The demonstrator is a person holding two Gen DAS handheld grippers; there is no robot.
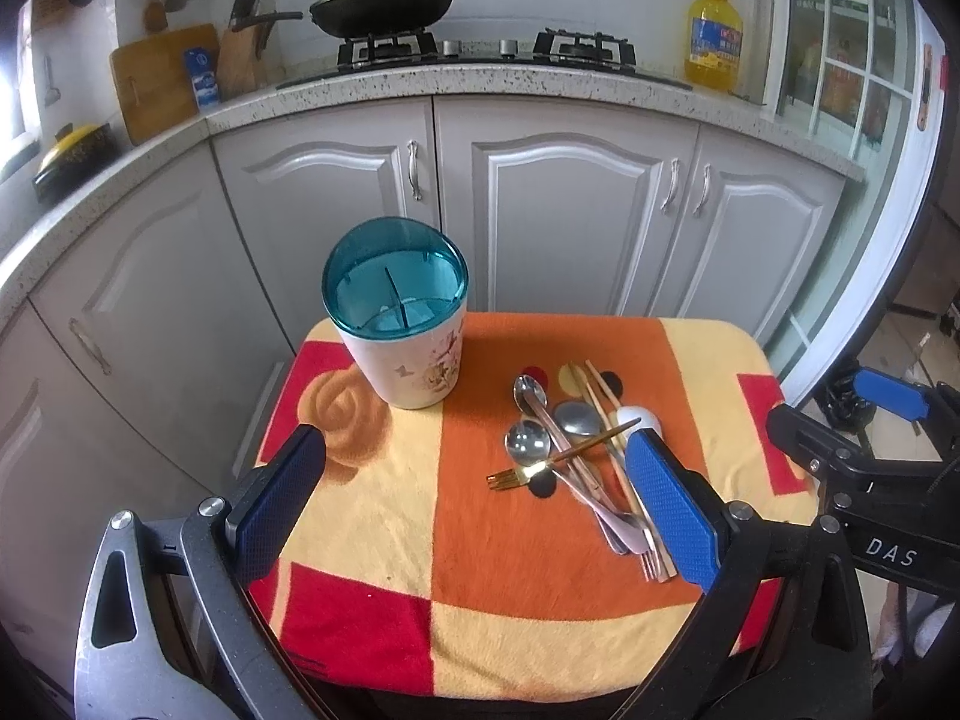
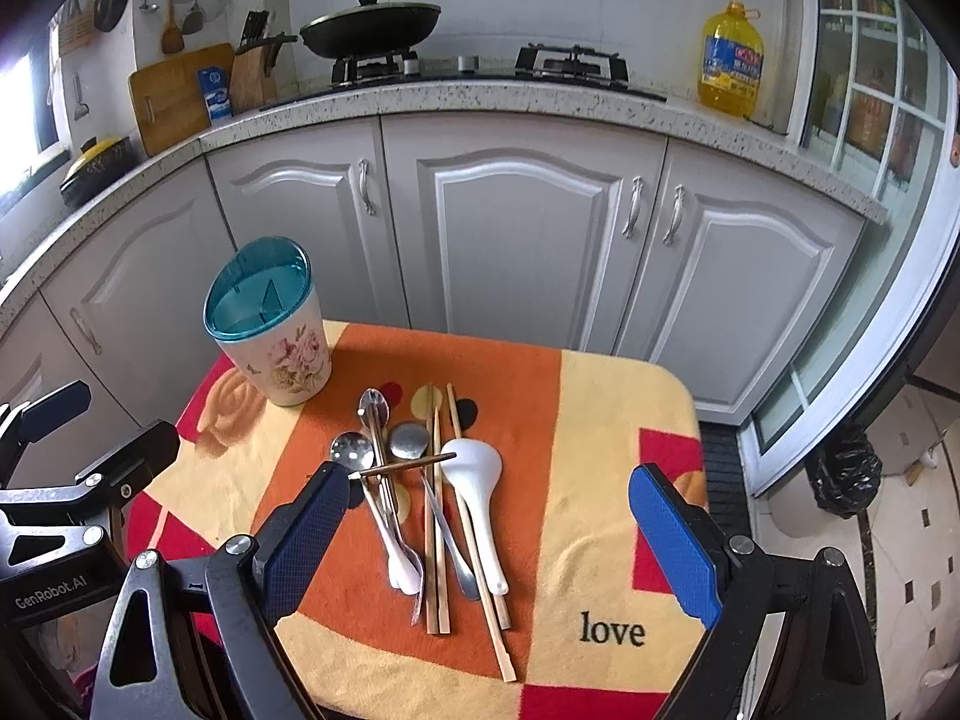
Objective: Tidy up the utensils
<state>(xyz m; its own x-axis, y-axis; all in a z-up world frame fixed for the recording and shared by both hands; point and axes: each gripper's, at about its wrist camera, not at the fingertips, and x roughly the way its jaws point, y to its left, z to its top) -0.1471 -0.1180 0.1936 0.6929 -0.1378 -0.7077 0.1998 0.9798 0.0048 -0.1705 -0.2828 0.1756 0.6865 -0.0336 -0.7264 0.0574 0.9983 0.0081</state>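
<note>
A floral utensil holder (image 1: 411, 354) (image 2: 279, 354) with a teal divided top stands at the far left of a small table under an orange, yellow and red cloth (image 1: 480, 540) (image 2: 612, 450). To its right lies a pile of utensils (image 1: 576, 450) (image 2: 432, 504): metal spoons, a gold fork (image 1: 522, 474), wooden chopsticks (image 2: 441, 516) and a white ceramic spoon (image 2: 480, 468). My left gripper (image 1: 474, 474) is open above the cloth, its right finger beside the pile. My right gripper (image 2: 489, 504) is open around the pile's near end. Nothing is held.
Grey cabinet doors (image 1: 558, 216) and a speckled counter (image 2: 510, 99) rise just behind the table. A wok on the stove (image 1: 384, 3), cutting boards and a yellow oil bottle (image 2: 732, 60) sit on the counter. A black bag (image 2: 843, 468) lies on the floor at the right.
</note>
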